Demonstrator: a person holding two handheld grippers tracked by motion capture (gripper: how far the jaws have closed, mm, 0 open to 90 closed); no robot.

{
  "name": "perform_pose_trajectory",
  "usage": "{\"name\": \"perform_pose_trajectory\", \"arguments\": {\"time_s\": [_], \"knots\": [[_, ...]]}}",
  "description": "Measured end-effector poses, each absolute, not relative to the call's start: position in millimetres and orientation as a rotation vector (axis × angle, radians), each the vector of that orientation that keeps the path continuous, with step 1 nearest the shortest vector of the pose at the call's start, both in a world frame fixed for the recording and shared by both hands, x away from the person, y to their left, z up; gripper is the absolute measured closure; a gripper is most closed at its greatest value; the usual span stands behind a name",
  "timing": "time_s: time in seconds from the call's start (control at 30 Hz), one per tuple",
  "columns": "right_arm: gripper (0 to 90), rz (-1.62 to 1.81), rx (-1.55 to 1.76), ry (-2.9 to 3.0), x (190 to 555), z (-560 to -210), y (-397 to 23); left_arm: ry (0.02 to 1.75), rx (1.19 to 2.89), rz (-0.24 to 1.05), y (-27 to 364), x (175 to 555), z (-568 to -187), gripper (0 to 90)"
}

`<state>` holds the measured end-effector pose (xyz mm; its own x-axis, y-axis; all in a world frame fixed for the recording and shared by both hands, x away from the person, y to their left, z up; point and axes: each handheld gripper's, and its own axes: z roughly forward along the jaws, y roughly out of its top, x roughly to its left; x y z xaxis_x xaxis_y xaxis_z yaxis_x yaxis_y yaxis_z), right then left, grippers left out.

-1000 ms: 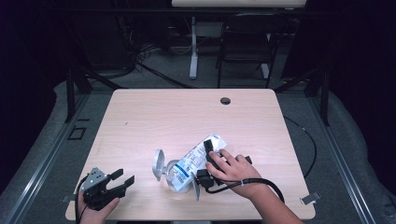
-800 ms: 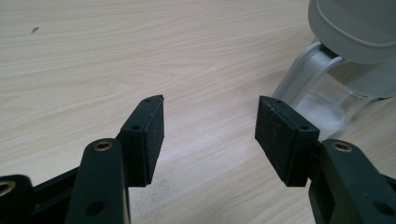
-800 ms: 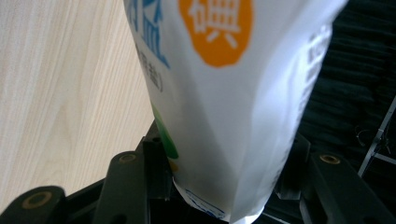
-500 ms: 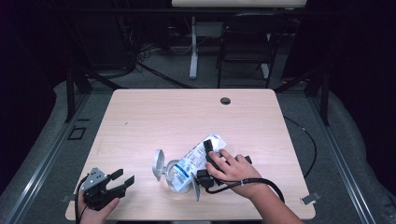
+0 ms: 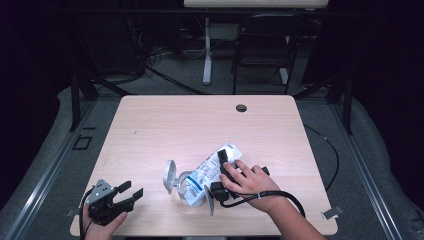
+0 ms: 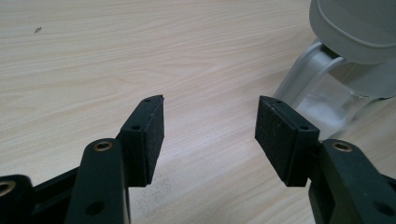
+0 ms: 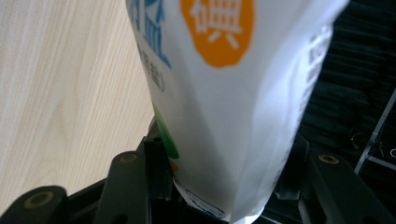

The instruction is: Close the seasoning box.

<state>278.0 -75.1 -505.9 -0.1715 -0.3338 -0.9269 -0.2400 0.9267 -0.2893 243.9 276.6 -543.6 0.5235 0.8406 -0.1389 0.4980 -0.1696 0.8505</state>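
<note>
We have the right gripper clamped across a white printed salt bag, which lies tilted with its lower end in the mouth of a clear jar near the table's front edge, at about six o'clock from the table's centre. In the right gripper view the bag sits between both jaws, pressed on either side. The jar's grey flip lid stands open at nine o'clock of the mouth.

The step in hand looks like pouring salt into the jar. To do it well, we keep the bag's opening inside the rim, raise its far end slowly so the flow stays gentle, and avoid squeezing harder, which could burst grains over the side. We cannot tell from here whether salt is actually flowing.

The left gripper rests at eight o'clock on the table, well apart from the jar, jaws wide and empty; it could steady the jar.

Compared with a second ago, nothing has shifted: bag, jar, lid and both hands sit where they were.
</note>
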Motion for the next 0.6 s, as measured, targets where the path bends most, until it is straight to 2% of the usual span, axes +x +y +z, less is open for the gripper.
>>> {"name": "perform_pose_trajectory", "arguments": {"time_s": [0.6], "knots": [[52.0,-0.084,-0.44,1.763,278.7,-505.8,-75.0,1.108,1.828,0.458,277.3,244.8,-543.0,42.8]]}}
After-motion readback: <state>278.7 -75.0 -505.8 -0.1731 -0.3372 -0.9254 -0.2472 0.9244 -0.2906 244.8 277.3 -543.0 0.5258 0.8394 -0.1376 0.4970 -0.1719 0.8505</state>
